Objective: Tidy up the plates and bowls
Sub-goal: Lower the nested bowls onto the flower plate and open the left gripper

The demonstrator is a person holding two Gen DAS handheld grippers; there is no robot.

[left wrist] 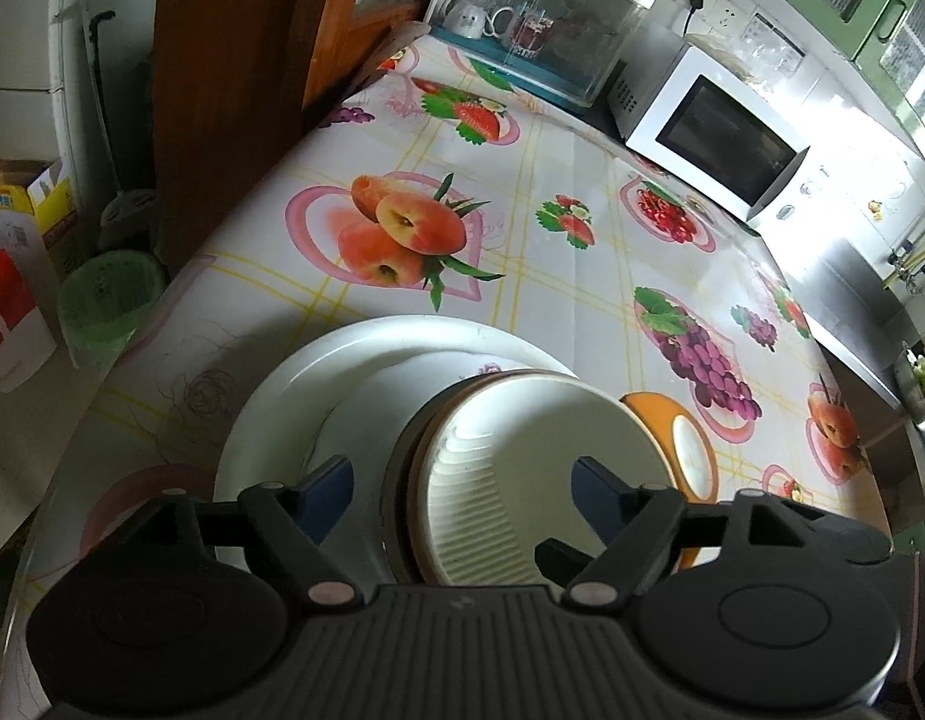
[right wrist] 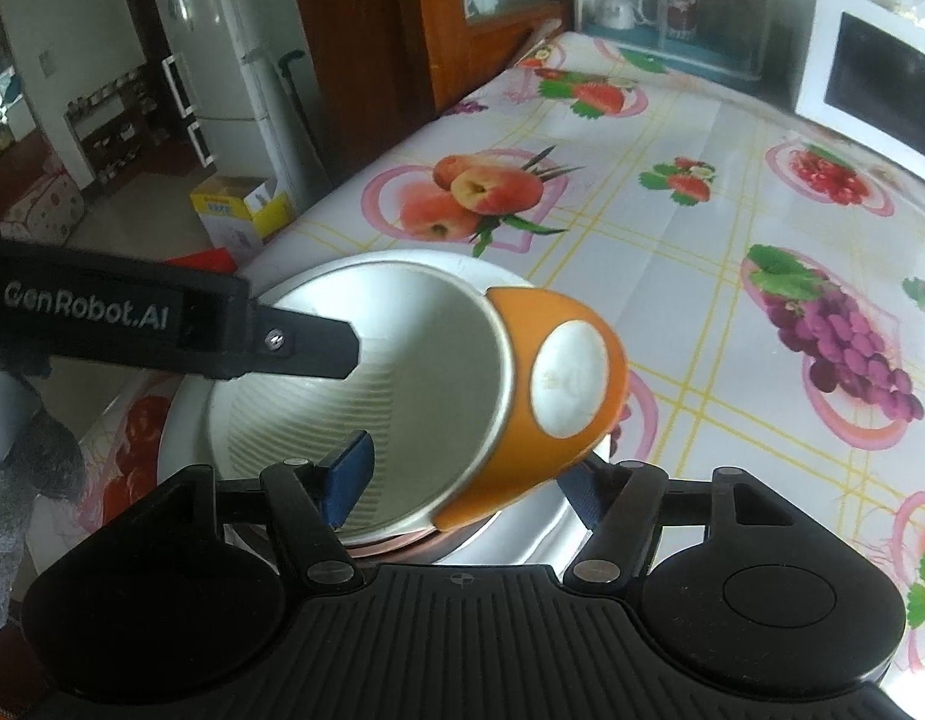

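Note:
A white ribbed bowl point(left wrist: 522, 480) sits on a stack of white plates point(left wrist: 318, 390) at the near table edge. My left gripper point(left wrist: 462, 486) is open, its jaws straddling the bowl's left rim. An orange mushroom-shaped bowl point(right wrist: 552, 384) with white spots is tilted against the white bowl point(right wrist: 414, 372). My right gripper point(right wrist: 462, 474) has its jaws around the orange bowl's wall, one finger point(right wrist: 348, 474) inside the white bowl; the grip looks closed on it. The left gripper's finger point(right wrist: 306, 348) reaches into the white bowl. The orange bowl also shows in the left wrist view point(left wrist: 690, 450).
The table point(left wrist: 522, 228) has a fruit-print cloth. A white microwave point(left wrist: 714, 138) and a clear cup cabinet point(left wrist: 534, 30) stand at the far end. A green bin point(left wrist: 108, 300) and boxes point(left wrist: 24, 204) are on the floor to the left.

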